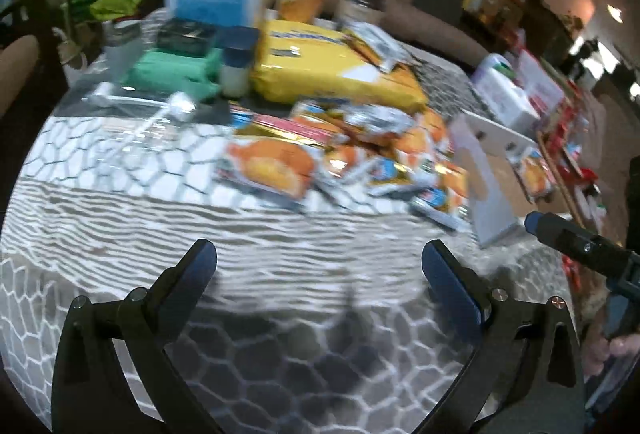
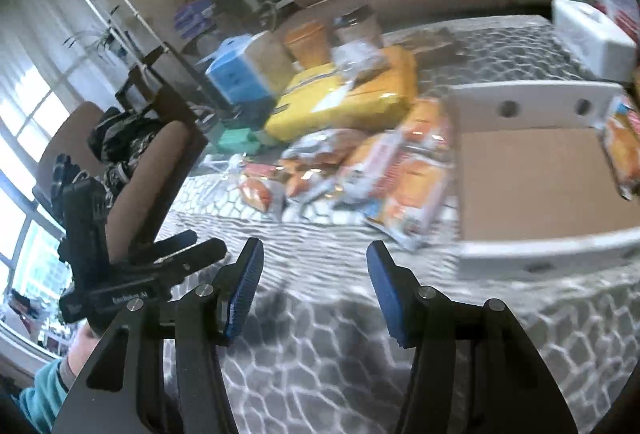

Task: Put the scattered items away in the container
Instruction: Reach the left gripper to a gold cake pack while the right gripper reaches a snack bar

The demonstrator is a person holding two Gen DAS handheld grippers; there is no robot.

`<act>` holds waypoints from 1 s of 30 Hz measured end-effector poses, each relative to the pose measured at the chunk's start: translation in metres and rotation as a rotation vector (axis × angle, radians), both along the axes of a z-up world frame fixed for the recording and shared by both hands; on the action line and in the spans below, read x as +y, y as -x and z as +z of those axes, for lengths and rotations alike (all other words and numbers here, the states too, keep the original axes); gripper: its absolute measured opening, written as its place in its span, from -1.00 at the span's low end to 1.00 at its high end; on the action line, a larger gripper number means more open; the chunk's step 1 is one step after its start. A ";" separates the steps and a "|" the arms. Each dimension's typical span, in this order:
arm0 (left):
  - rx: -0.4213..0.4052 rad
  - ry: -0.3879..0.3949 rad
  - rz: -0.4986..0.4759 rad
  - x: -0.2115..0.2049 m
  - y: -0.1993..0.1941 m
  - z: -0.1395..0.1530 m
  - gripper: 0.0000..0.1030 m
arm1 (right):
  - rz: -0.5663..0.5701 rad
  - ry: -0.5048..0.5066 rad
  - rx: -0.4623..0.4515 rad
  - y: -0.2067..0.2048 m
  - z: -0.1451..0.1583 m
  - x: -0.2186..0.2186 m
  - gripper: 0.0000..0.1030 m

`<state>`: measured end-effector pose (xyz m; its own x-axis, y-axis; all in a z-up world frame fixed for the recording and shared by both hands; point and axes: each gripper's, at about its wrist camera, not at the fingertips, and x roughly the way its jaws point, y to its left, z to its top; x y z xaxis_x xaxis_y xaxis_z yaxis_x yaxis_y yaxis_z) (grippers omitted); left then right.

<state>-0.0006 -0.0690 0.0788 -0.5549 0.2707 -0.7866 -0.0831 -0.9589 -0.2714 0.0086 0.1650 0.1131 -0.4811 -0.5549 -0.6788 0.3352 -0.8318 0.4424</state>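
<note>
We hold both claws low over the desk [image 1: 200,202], which wears a grey patterned cloth. Our left claw [image 1: 319,258] stands spread as wide as it goes, with nothing between its pads and only bare cloth beneath. Our right claw [image 2: 315,258] is about half open, likewise empty, touching nothing we can see. In the left wrist view the right claw [image 1: 532,223] pokes in from the right edge, near the container. The scattered items, a heap of orange snack packets [image 1: 344,154] [image 2: 360,170], lie on the cloth ahead of both claws, well clear of the pads. The container [image 2: 536,178], a shallow white cardboard box [image 1: 488,170] with a brown floor, sits just beside the heap, on its right. One orange packet [image 2: 622,150] already rests against its far right wall.
</note>
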 end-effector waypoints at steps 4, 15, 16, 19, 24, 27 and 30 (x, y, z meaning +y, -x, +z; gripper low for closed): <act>0.005 0.030 0.034 -0.015 0.013 -0.009 1.00 | 0.016 0.023 -0.043 0.029 -0.009 -0.030 0.10; 0.003 0.014 -0.003 -0.052 0.062 -0.027 1.00 | 0.049 0.050 -0.116 0.091 -0.038 -0.088 0.11; 0.014 0.021 -0.017 -0.052 0.064 -0.026 1.00 | 0.053 0.044 -0.116 0.093 -0.039 -0.091 0.11; 0.047 0.048 -0.059 -0.045 0.071 -0.025 1.00 | 0.067 0.045 -0.127 0.100 -0.047 -0.102 0.11; 0.065 0.063 -0.154 -0.035 0.077 -0.030 1.00 | 0.084 0.057 -0.152 0.108 -0.056 -0.112 0.11; 0.087 0.081 -0.206 -0.028 0.081 -0.034 1.00 | 0.088 0.063 -0.169 0.112 -0.061 -0.114 0.11; 0.058 0.086 -0.220 -0.023 0.089 -0.044 1.00 | 0.083 0.071 -0.189 0.114 -0.065 -0.114 0.11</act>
<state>-0.0893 -0.0921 0.0351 -0.5351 0.3230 -0.7806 -0.3052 -0.9355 -0.1779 -0.1058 0.0508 0.0480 -0.2992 -0.6368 -0.7106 0.3067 -0.7694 0.5604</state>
